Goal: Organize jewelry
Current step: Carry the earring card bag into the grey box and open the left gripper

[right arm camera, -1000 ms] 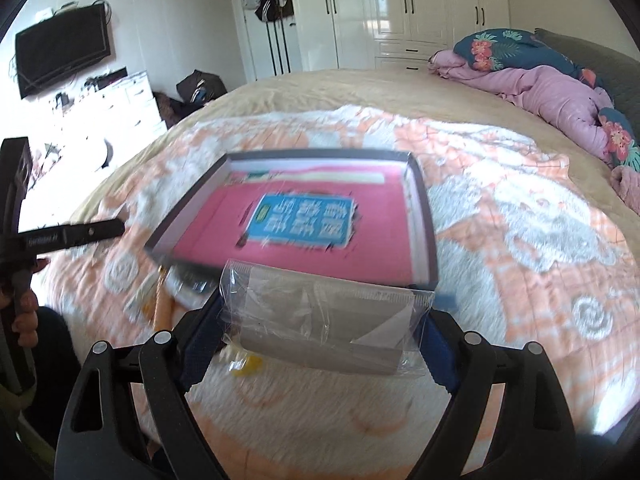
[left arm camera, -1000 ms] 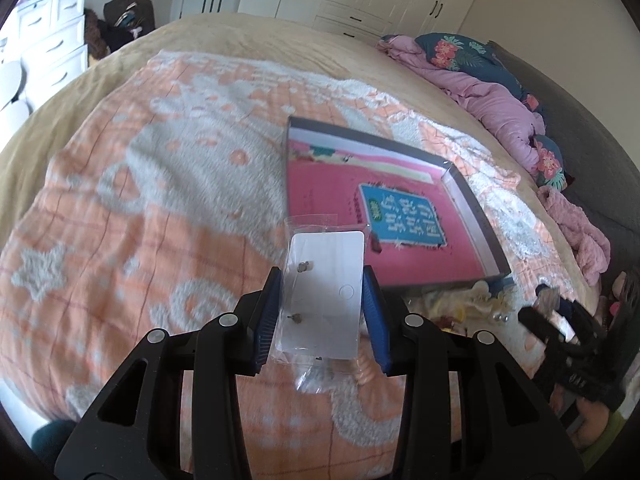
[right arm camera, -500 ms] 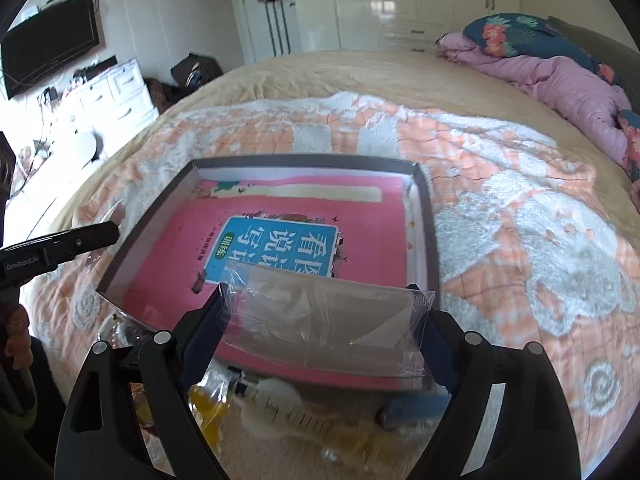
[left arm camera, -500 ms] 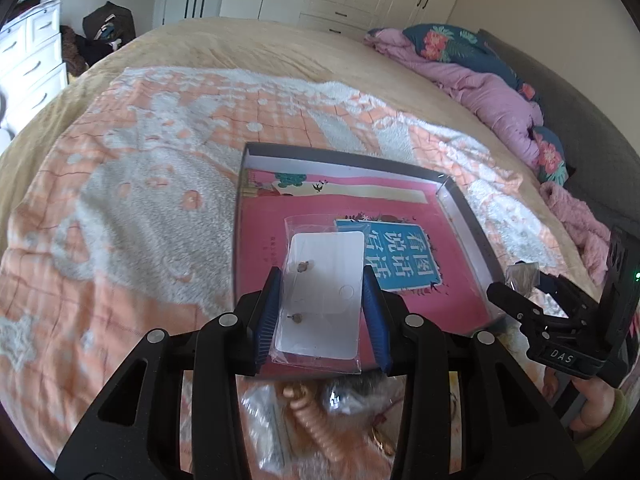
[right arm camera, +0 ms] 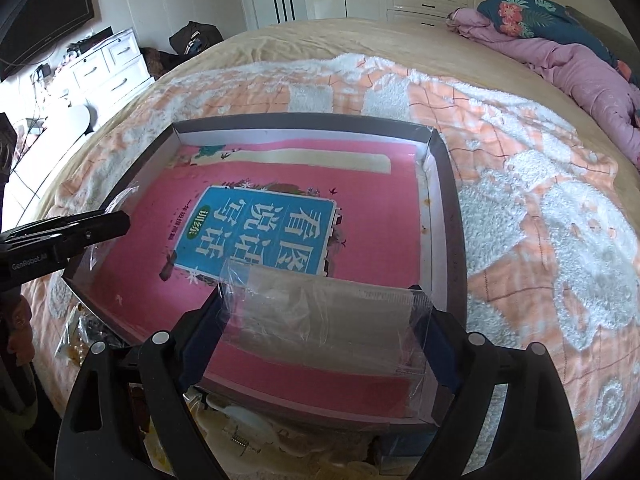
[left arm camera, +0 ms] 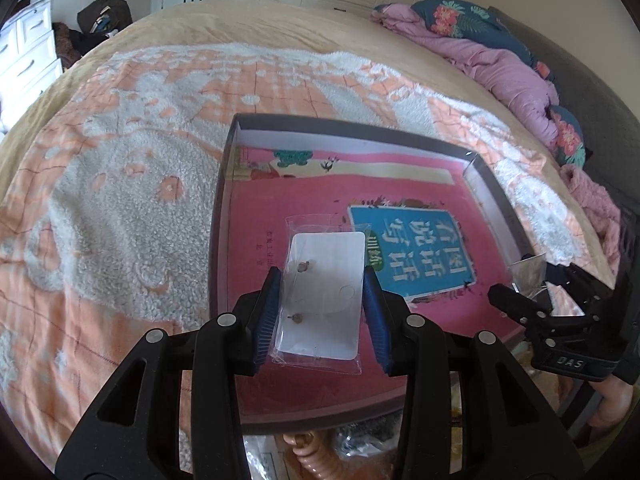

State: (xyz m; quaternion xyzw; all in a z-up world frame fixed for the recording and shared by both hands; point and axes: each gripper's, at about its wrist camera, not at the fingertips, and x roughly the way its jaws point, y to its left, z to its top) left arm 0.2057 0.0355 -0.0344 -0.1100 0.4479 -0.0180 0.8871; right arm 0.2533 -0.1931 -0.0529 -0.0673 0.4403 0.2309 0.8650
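Clear plastic bag with a white earring card (left arm camera: 322, 296) is being pinched by the left hand-held gripper (left arm camera: 323, 312) above the shallow box (left arm camera: 224, 208) on the bed. Another clear bag (right arm camera: 324, 320) is being clamped by the right hand-held gripper (right arm camera: 320, 332) over the box's near right corner.

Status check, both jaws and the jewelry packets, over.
Left gripper shut on earring card packet. Right gripper shut on clear bag. Both over the box. Nothing blocking.
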